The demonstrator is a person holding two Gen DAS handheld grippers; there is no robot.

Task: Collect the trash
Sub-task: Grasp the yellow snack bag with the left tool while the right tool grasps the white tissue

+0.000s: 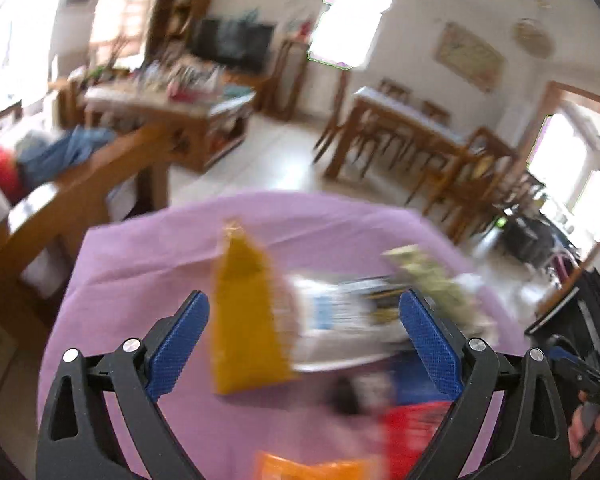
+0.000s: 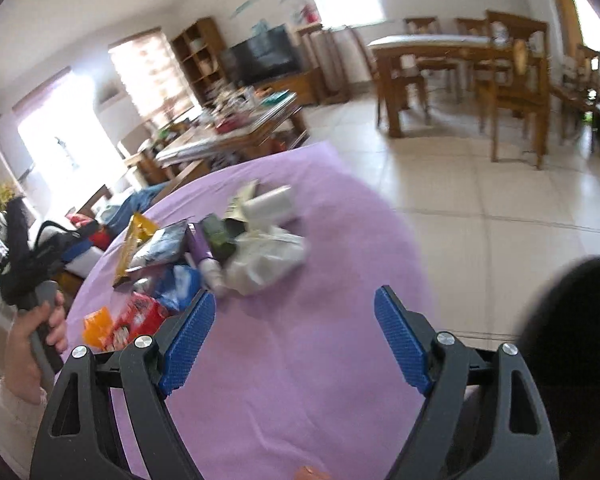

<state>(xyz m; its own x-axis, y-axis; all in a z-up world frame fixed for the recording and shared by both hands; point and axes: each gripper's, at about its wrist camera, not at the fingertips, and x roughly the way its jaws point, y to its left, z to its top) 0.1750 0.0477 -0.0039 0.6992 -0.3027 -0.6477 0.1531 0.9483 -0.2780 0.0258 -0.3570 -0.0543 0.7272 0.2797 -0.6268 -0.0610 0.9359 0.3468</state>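
over a purple tablecloth (image 2: 300, 360), left gripper (image 1: 304, 334) jaws wide apart and empty, right gripper (image 2: 294, 338) likewise released, trash pile (image 2: 204, 252) on the cloth ahead, yellow wrapper (image 1: 246, 312) between left jaws, untouched

Both tools are built alike. The left gripper (image 1: 304, 316) has black plastic arms with triangular cut-outs, round silver screws at the joints and two flat blue pads (image 1: 178, 344) with a fine woven texture. The right gripper (image 2: 295, 322) shows the same black frame, the same silver screws and the same blue textured pads (image 2: 402, 346) (four screw heads show on each). In the right wrist view, the left hand (image 2: 32, 340) wraps a grey handle under a black body, and a pale pinkish-white sleeve (image 2: 12, 412) covers the wrist.
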